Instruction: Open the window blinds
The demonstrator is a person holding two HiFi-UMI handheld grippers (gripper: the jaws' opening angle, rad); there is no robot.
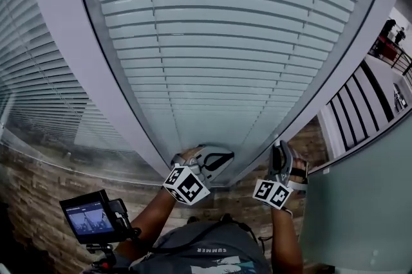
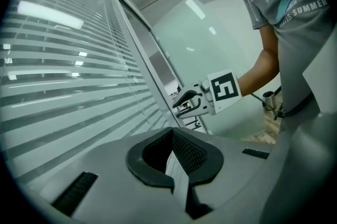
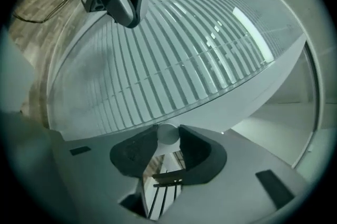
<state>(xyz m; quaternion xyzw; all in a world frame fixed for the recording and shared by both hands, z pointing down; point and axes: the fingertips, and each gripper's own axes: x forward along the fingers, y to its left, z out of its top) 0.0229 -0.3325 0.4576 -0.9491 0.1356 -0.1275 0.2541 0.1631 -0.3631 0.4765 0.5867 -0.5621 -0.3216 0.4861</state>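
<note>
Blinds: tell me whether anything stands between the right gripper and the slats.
Apparently a glass pane: light reflections lie over the slats. Nothing else blocks the right gripper, whose open jaws frame a small round knob.

Wood-plank floor point(image 1: 38, 202) runs beneath the glazed wall; a camera with screen point(image 1: 90, 218) seemingly stands on it

Below the blinds point(image 1: 219, 41), the left gripper point(image 1: 225, 155) sits left of the right gripper point(image 1: 281, 146); a monitor point(image 1: 87, 218) lies farther left.
</note>
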